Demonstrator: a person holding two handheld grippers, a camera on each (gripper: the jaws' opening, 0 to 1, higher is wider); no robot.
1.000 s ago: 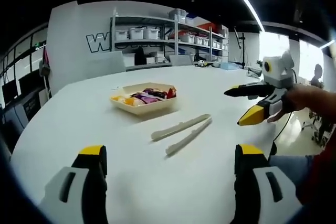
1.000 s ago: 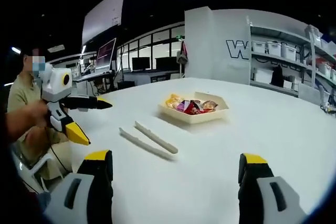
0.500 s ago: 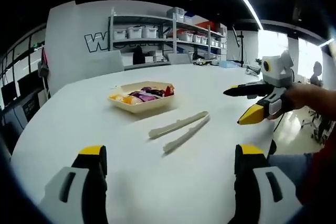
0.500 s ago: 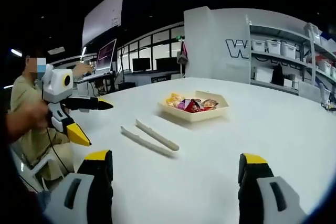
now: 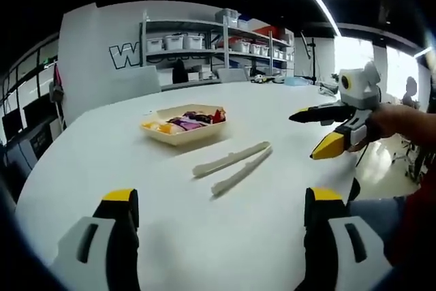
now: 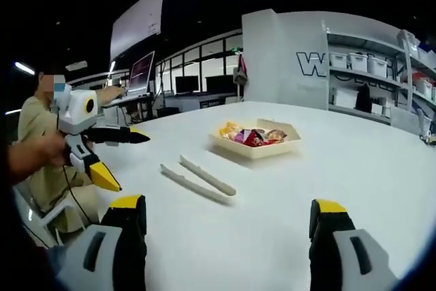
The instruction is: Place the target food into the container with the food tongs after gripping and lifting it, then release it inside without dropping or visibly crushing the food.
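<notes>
Mixed colourful wrapped foods (image 5: 185, 123) fill the shallow beige hexagonal tray (image 5: 182, 137) on the white worktop (image 5: 204, 223), the pale cream plastic tongs (image 5: 231, 167) lying just beside it untouched, while left tool (image 5: 221, 236) and right tool (image 6: 228, 236) hover wide open, empty.

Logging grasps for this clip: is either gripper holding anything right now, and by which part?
Nothing is held. The left gripper and right gripper both have jaws apart and empty. The food tongs lie untouched on the table, near the container.
</notes>
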